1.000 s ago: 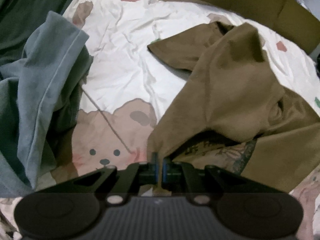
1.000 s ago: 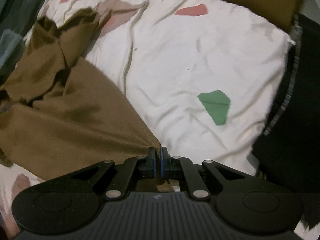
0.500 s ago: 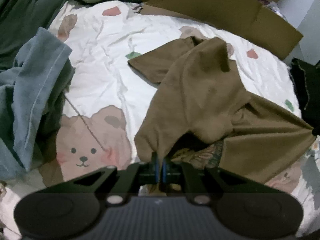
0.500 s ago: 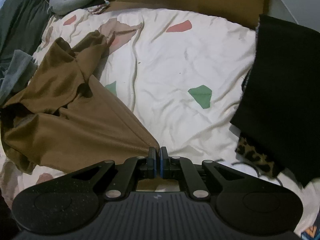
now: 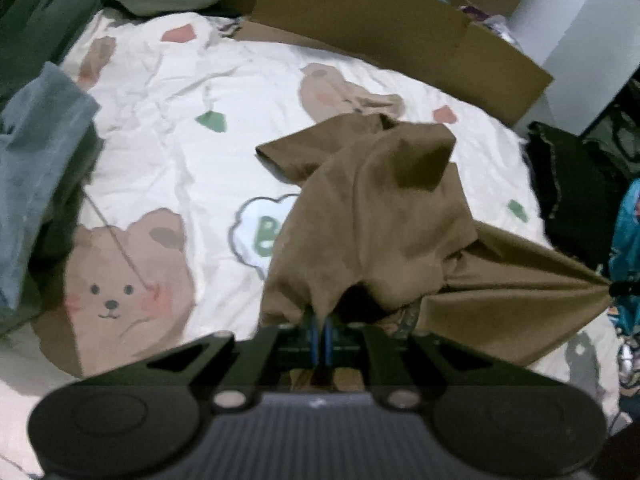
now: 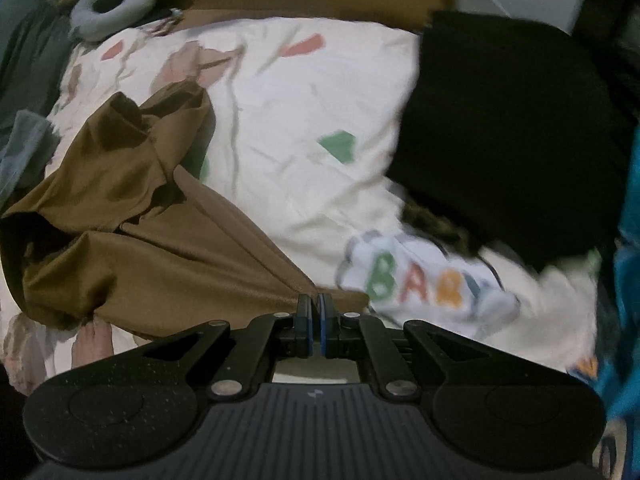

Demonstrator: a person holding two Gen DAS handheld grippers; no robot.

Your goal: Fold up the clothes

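- Left wrist view: left gripper (image 5: 320, 330), fingers closed tight on a pinched edge of the brown shirt (image 5: 380, 216).
- Shirt rises off the bed (image 5: 160, 152) mid-sheet, bunched; one sleeve points toward the far edge.
- A second corner of the shirt is drawn taut toward the bed's right edge.
- Grey-blue garment (image 5: 36, 168) at the left edge; black garment (image 5: 568, 184) at the right edge; cardboard (image 5: 400, 40) along the far edge.
- Right wrist view: right gripper (image 6: 314, 312), fingers fully closed on a shirt (image 6: 152, 248) corner, with the cloth fanning leftward.
- Black garment (image 6: 508, 120) at the right edge; grey neck pillow (image 6: 108, 8) at the far left corner.
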